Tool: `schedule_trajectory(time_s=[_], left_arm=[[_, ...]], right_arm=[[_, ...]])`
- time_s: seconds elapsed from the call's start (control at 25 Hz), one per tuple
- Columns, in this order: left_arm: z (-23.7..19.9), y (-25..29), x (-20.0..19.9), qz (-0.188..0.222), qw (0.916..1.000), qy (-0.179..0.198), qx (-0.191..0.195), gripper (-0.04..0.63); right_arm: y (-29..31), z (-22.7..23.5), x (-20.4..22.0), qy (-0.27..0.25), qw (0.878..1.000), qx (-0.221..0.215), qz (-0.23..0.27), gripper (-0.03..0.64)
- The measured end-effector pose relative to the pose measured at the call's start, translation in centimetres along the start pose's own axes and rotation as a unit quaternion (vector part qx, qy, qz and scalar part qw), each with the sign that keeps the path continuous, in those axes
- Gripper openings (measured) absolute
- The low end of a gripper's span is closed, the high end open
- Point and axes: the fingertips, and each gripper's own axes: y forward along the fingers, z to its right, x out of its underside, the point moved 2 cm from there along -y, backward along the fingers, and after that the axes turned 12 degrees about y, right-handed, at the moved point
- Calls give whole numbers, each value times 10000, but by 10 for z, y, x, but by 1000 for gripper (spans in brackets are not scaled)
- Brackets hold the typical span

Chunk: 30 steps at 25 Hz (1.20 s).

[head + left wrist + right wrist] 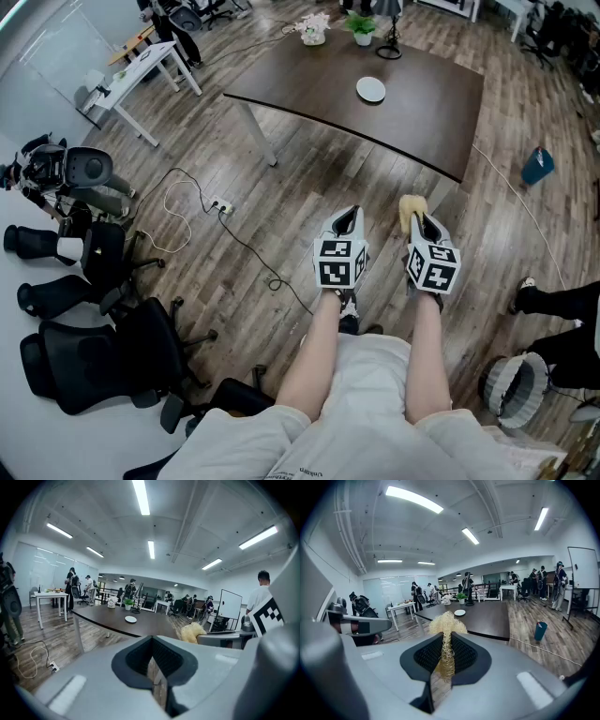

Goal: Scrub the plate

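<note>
— What's closest?
— The left gripper [349, 216] has its jaws together on nothing. The right gripper [415, 218] is clamped on a straw-coloured scrubber [447, 625]. Both hang over bare floor.

— What's the risk?
— Only a thin waist of fibre is pinched, so hard rubbing could tear it free. The unsteadied plate [370, 90] might also skid.

— Where is the plate?
— It sits bare on the dark table [422, 122], well ahead.

— Any containers?
— There's a blue bin [538, 166] on the floor, contents hidden. Beyond the plate, a white pot [362, 38] holds a green plant.
</note>
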Motion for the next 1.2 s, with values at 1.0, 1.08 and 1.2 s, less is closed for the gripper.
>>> schedule_trajectory(time_s=[1.0,1.08,1.2], left_arm=[[2,-14,16,-264,9990,-4,-373,2],[3,-11,10,-200,9993,-7,-327,2],[6,6,-3,-76,9998,70,-169,2]], right_arm=[[-18,15,13,608,9973,-409,37,69],[-18,14,9,605,9971,-458,50,71],[-11,20,-3,664,9966,-473,111,71]])
